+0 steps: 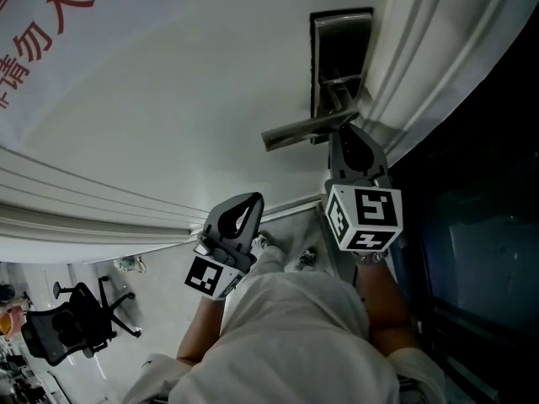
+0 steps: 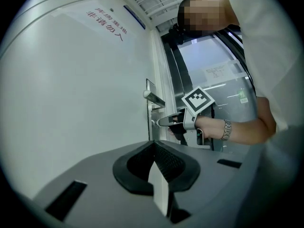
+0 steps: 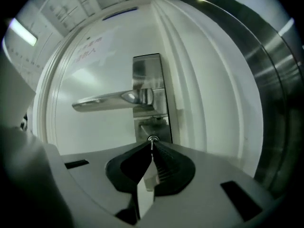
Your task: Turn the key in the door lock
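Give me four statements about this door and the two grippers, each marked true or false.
1. The right gripper is closed on the key below the door handle. True.
2. The left gripper holds the door handle. False: it is held well back from the handle, jaws together and empty.
3. The door is dark brown. False: it is white.
4. The handle sticks out sideways from its metal plate, away from the door's edge. True.
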The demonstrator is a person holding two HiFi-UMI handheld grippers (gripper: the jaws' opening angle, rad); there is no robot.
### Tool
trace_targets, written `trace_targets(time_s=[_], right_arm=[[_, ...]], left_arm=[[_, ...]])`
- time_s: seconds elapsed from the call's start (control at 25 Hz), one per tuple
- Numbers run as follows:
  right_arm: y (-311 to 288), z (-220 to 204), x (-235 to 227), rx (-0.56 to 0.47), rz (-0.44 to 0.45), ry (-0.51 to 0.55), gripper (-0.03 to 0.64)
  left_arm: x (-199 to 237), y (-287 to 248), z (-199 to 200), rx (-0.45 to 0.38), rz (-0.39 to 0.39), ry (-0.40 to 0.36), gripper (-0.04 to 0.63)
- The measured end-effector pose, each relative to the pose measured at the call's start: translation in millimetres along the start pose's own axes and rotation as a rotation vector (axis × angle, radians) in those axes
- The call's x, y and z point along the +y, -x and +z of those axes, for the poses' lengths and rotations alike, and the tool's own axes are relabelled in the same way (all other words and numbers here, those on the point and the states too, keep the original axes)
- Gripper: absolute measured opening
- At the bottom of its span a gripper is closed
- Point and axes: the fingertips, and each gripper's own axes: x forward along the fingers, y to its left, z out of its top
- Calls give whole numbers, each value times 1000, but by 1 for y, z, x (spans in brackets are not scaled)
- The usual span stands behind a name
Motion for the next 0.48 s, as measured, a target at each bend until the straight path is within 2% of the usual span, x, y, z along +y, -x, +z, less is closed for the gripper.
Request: trace_targets(time_s=[0.36, 0.48], right_arm=[[0, -8, -9, -16, 133, -807, 14], [1, -11, -10, -7, 141, -1015, 15]], left_arm=[[3, -5, 1, -12, -10, -10, 6], [4, -6, 4, -19, -15, -15, 6]])
